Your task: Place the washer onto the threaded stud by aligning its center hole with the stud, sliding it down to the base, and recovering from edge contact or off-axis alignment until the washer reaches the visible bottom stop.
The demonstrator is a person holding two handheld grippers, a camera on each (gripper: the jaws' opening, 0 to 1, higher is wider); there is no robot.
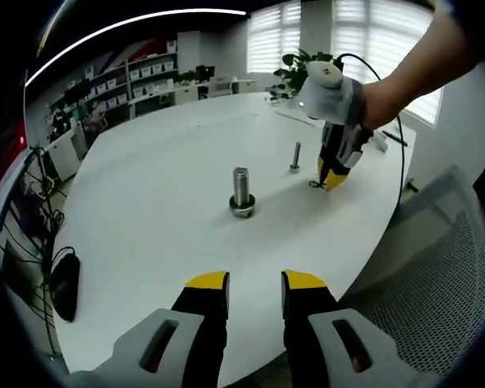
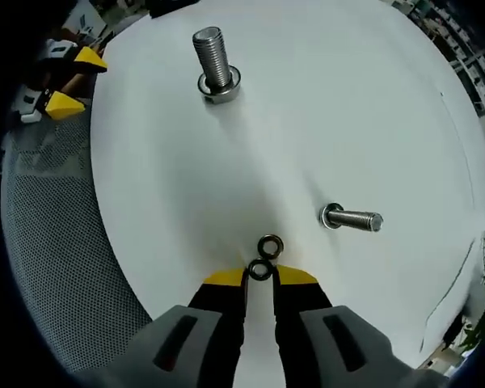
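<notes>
White round table is carrying 2 upright studs. Right gripper is pinching 1 washer; another washer is lying at 12 o'clock, touching. Left gripper is hovering slightly parted, holding nothing.

Open-plan office or lab workroom

A large white table stands in a bright room with slatted blinds on the windows, shelving of labelled bins along the far wall, a potted plant, a mesh chair and cables trailing beside the table
</notes>
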